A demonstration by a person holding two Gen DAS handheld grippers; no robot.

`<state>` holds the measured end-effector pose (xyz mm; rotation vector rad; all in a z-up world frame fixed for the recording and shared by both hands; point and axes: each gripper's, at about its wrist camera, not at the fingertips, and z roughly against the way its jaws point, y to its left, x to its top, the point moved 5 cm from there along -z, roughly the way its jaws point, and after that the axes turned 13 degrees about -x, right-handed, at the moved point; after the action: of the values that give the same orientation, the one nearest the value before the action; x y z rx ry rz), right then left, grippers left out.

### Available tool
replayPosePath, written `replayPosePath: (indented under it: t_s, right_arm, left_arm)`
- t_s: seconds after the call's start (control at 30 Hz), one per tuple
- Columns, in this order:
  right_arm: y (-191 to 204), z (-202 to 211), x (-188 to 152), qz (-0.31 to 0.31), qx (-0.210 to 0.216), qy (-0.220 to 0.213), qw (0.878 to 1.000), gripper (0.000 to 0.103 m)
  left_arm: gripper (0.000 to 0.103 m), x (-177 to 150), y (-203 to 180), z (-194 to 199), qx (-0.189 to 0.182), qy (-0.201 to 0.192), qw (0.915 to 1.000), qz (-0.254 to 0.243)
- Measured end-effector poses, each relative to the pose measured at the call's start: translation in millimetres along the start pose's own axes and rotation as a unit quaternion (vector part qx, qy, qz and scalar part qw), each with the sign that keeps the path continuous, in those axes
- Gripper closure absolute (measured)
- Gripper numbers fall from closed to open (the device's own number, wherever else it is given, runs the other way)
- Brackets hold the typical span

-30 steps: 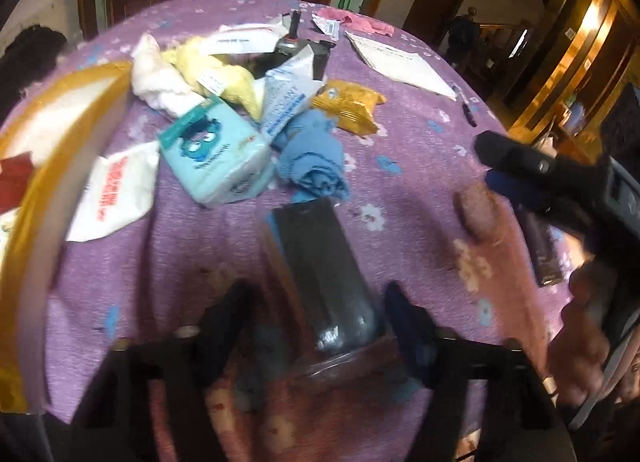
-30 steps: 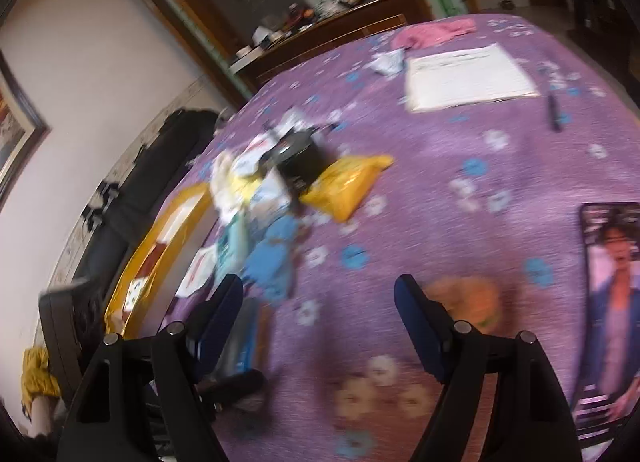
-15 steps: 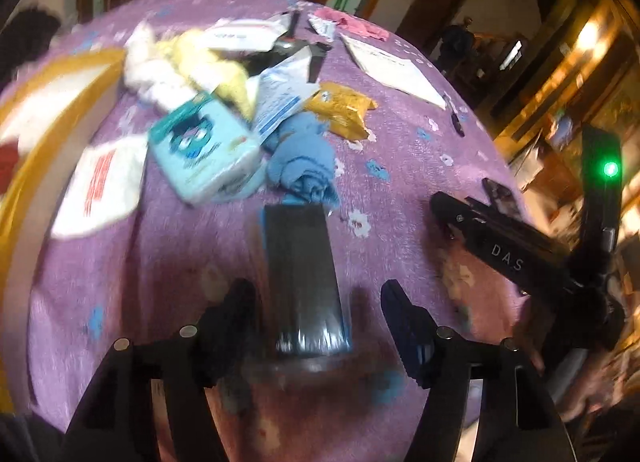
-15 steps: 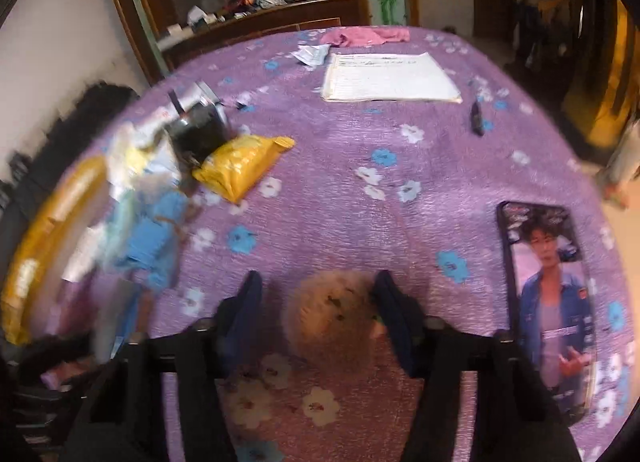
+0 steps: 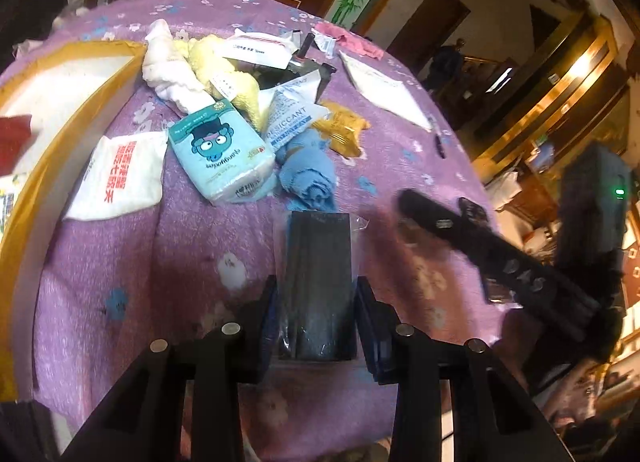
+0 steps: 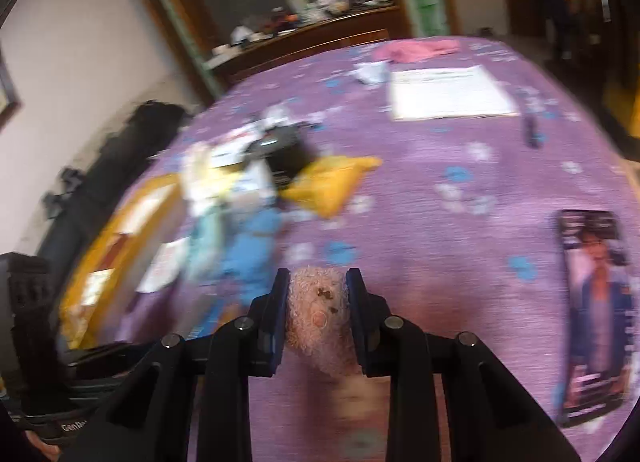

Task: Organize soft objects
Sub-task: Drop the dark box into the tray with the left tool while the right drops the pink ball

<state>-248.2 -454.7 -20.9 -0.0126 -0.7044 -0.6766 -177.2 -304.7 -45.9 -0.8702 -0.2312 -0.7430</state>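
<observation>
The left tongs have just been closing and now press their blue pads against both sides of a dark packet in clear wrap, which lies lengthwise on the purple flowered counter. The right tongs have likewise been closing and now squeeze a small fuzzy beige plush toy between their pads, low over the cloth.

Just beyond the dark packet lies a rolled blue cloth, and left of it a pale blue tissue pack with a cartoon face and a white pouch with red lettering. Further back sit a desiccant sachet, a yellow snack bag, and white and yellow towels. A yellow-rimmed tray runs along the left edge. A phone lies to the right, and a white sheet of paper and a pink cloth lie at the far side.
</observation>
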Motion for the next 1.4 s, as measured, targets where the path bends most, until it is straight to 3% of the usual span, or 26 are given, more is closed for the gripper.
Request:
replayPosePath:
  t_s: [0.2,0.53,0.83,1.0,1.23,1.4]
  right_arm:
    - [30,-9,-12,0.011,0.037,0.025,0.999,0.076]
    - [55,5,-10,0.021,0.087,0.019,0.996,0.076]
    - [98,17,-5,0.046,0.135,0.012,0.990,0.076]
    - [140,22,1,0.079,0.177,0.009,0.981,0.076]
    - [204,15,1,0.131,0.205,0.007,0.970,0.076]
    - [230,1,9,0.141,0.207,0.010,0.968,0.076]
  left_arm:
    - [0.066,0,-1,23,-0.020,-0.023,0.9995,0.013]
    - [0.066,12,9,69,-0.028,-0.072,0.9965,0.031]
    - [0.066,22,38,124,-0.008,-0.136,0.9890,0.056]
    - [0.066,26,65,165,0.025,-0.182,0.9803,0.073]
    - [0.066,30,113,196,0.062,-0.211,0.9696,0.107]
    - [0.065,36,139,202,0.077,-0.216,0.9663,0.117]
